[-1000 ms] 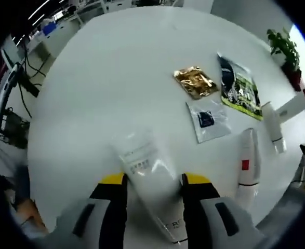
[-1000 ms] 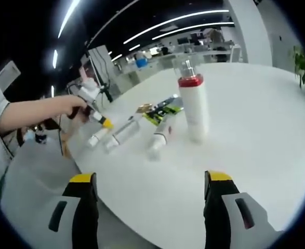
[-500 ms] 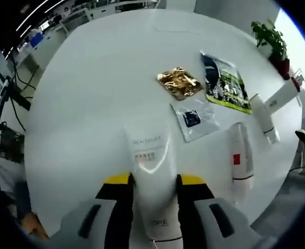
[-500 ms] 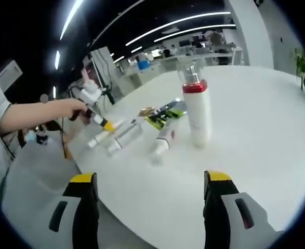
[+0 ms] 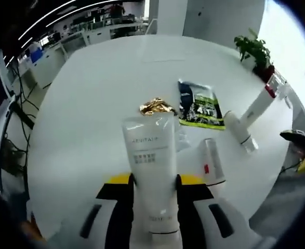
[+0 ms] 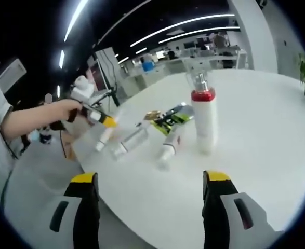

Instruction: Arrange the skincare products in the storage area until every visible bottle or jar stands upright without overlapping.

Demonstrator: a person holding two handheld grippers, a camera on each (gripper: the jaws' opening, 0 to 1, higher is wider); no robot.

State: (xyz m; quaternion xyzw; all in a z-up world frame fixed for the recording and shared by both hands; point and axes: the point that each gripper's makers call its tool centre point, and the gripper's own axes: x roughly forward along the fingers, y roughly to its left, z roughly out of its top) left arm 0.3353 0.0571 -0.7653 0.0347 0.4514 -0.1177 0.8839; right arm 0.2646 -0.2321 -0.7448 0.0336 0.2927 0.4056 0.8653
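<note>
My left gripper (image 5: 153, 180) is shut on a white tube (image 5: 150, 155), which it holds clear of the white table (image 5: 90, 104), crimped end pointing away. In the right gripper view a person's hand holds that left gripper (image 6: 101, 120), and the tube (image 6: 103, 139) hangs from it. Two more white tubes (image 5: 210, 165) (image 5: 239, 130) lie flat on the table. A white pump bottle (image 6: 204, 120) with a red collar stands upright. My right gripper (image 6: 151, 207) is open at the near table edge, with nothing between its fingers.
A gold sachet (image 5: 155, 106), a green and black sachet (image 5: 198, 106) and a clear sachet (image 5: 182, 139) lie flat beyond the held tube. A potted plant (image 5: 253, 49) stands at the far edge. Desks and office gear ring the round table.
My left gripper has lifted the white tube off the table and turned it straight between the jaws. The right gripper stays open and has hardly moved.
</note>
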